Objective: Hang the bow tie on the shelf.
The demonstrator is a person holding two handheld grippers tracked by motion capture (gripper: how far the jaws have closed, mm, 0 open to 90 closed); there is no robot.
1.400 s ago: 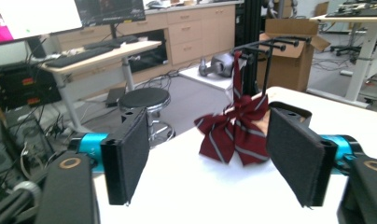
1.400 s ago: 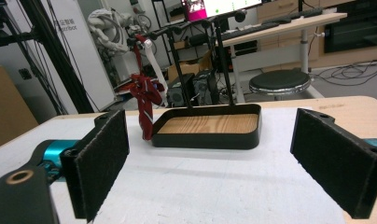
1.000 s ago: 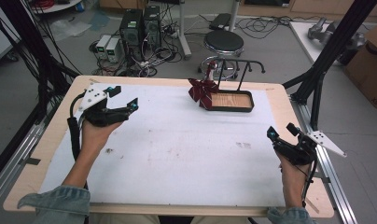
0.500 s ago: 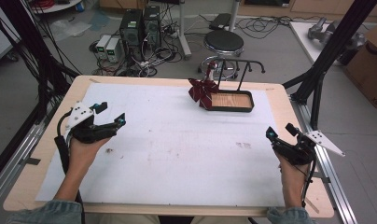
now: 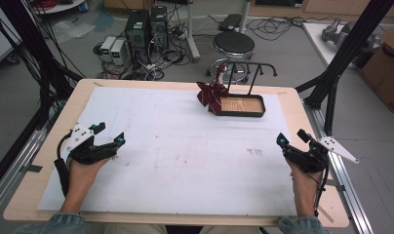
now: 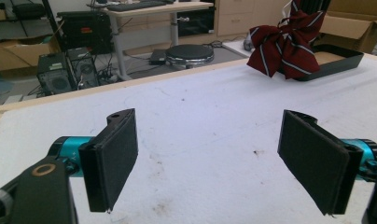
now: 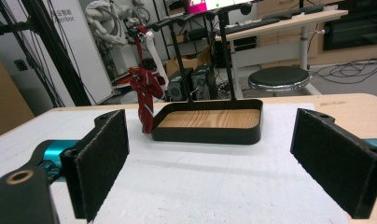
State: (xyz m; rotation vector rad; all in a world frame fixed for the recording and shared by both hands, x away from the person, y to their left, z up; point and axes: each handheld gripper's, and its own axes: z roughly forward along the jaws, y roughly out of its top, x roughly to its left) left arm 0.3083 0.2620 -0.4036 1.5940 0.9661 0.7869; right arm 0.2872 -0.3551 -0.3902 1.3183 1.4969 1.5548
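Observation:
A dark red striped bow tie hangs from a black rack and drapes over the left end of a black tray with a wooden floor, at the table's far middle. The bow lies far right in the left gripper view; in the right gripper view the bow hangs beside the tray. My left gripper rests low at the table's left side, open, nothing between its pads. At the right edge my right gripper is open too, pads wide apart and empty.
A white sheet covers most of the wooden table. The rack's black bar rises above the tray. Beyond the far edge stand a round stool, computer towers and cables. Black frame posts flank the table.
My left gripper has drawn back toward the near left of the table, from the far left corner area. The right gripper has hardly moved. Bow and tray are unchanged.

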